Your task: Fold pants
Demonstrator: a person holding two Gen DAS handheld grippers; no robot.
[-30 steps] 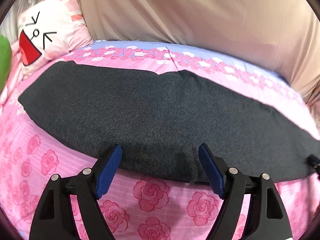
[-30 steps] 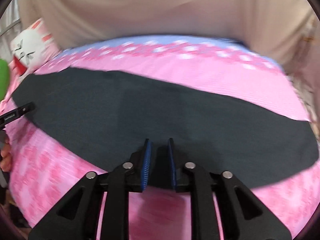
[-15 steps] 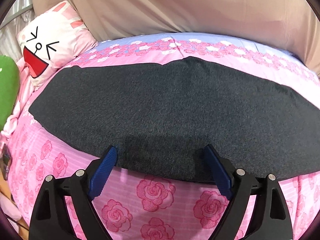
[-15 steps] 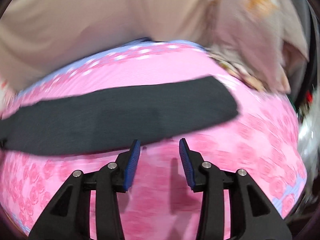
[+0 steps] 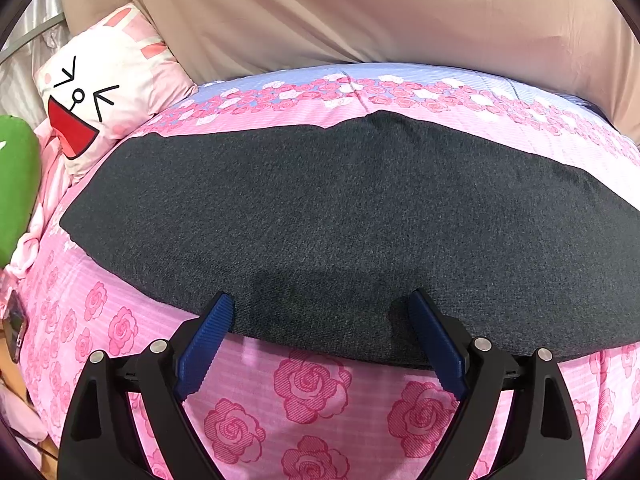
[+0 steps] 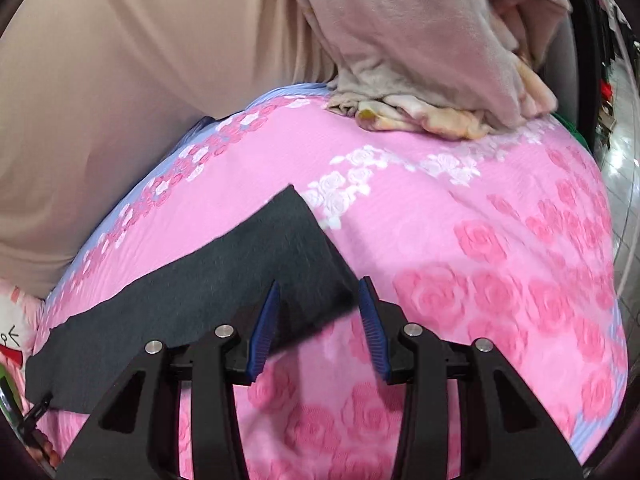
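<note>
A bedroom at home.
A bed (image 5: pixel 312 392) wore a pink rose-print cover, with a cartoon-face pillow (image 5: pixel 108 92) and crumpled blankets (image 6: pixel 432 80).

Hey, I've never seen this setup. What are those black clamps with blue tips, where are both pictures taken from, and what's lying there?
A person holds a two-finger clamp in each hand, each with a camera looking along its fingers. One picture is from the left gripper, the other from the right gripper. Dark pants lie on a pink rose bedsheet. The left fingers, just opened wide, hold nothing. The right fingers, just closing, straddle a pants corner without pinching it.
</note>
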